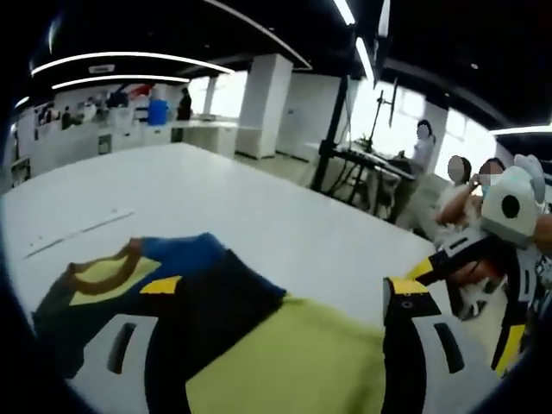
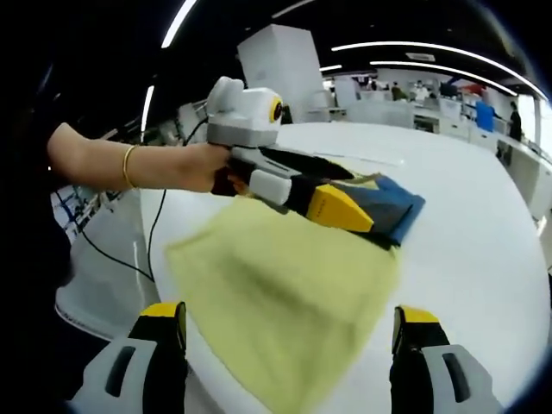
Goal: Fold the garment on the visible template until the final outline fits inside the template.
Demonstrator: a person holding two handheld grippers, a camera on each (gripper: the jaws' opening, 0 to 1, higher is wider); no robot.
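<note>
In the left gripper view, the left gripper (image 1: 272, 345) is seen at the bottom of the frame with its two jaws set wide apart; yellow cloth of the garment (image 1: 285, 362) lies between them, though whether it is gripped cannot be told. Just beyond, toward the lower left, the garment's black, blue and yellow panels are spread on the white table (image 1: 224, 207), with a brown collar band curving at the left. The right gripper (image 1: 509, 250) is seen at the right edge, past the table's rim. Seated people and desks are visible in the upper right, far back.

In the right gripper view, the right gripper (image 2: 289, 345) is shown at the bottom with its jaws wide and nothing between the tips. The yellow part of the garment (image 2: 285, 285) fills the middle of the frame (slightly blurred), with blue and black parts at its far end. Above it, the left gripper (image 2: 345, 211) is held by a hand (image 2: 203, 168) with a bracelet at the wrist. The table (image 2: 466, 198) stretches to the upper right.
</note>
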